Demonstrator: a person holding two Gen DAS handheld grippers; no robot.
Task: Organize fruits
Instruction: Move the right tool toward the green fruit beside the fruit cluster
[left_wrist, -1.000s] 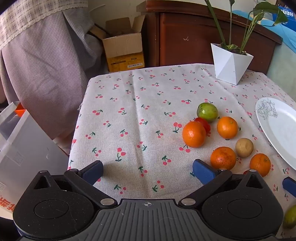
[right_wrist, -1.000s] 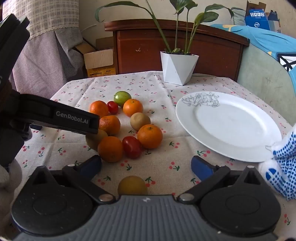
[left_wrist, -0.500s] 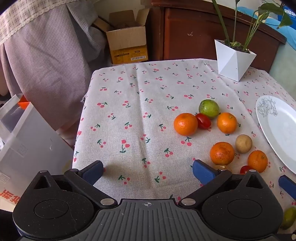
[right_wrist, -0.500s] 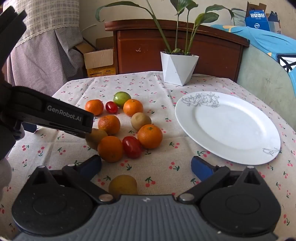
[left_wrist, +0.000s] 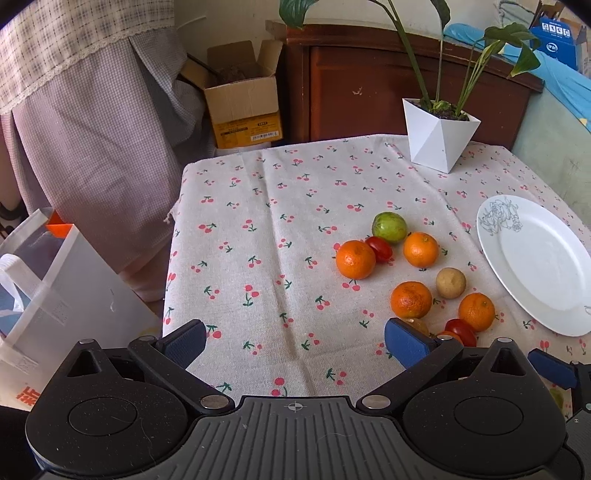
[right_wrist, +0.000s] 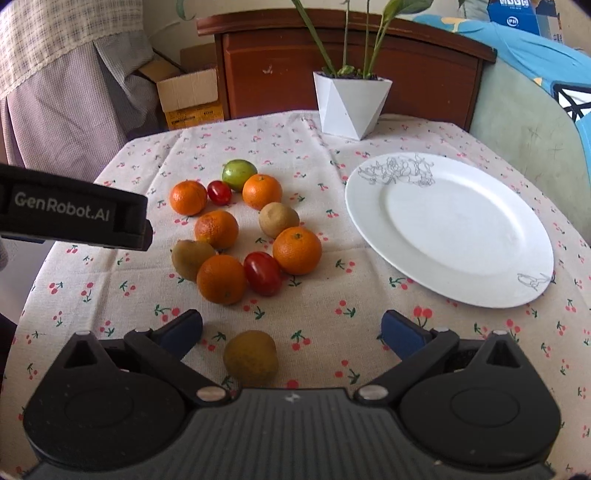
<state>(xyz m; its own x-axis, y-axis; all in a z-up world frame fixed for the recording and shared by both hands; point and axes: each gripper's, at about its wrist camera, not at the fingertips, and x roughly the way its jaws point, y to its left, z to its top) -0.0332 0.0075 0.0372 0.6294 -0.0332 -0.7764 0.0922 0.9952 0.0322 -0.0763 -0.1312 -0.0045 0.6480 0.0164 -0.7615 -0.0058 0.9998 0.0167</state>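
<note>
I see both my left gripper (left_wrist: 295, 341) and right gripper (right_wrist: 291, 328) spread wide, holding nothing. The fruits (right_wrist: 240, 225) cluster on the cherry-print tablecloth (right_wrist: 332, 314) beside the white plate (right_wrist: 450, 229); a potted plant (right_wrist: 351, 103) stands before a wooden cabinet (right_wrist: 406, 66).

From the left wrist, the left gripper's right finger (left_wrist: 406, 341) hides most of a brown kiwi (left_wrist: 419, 325) and the lower part of a tomato (left_wrist: 460, 330), and the plate (left_wrist: 535, 258) runs off the right edge. From the right wrist, the left gripper's body (right_wrist: 74, 214) is cut off by the left edge, so its jaws cannot be seen there. The small print on the cardboard box (left_wrist: 243, 99) is too small to read.
</note>
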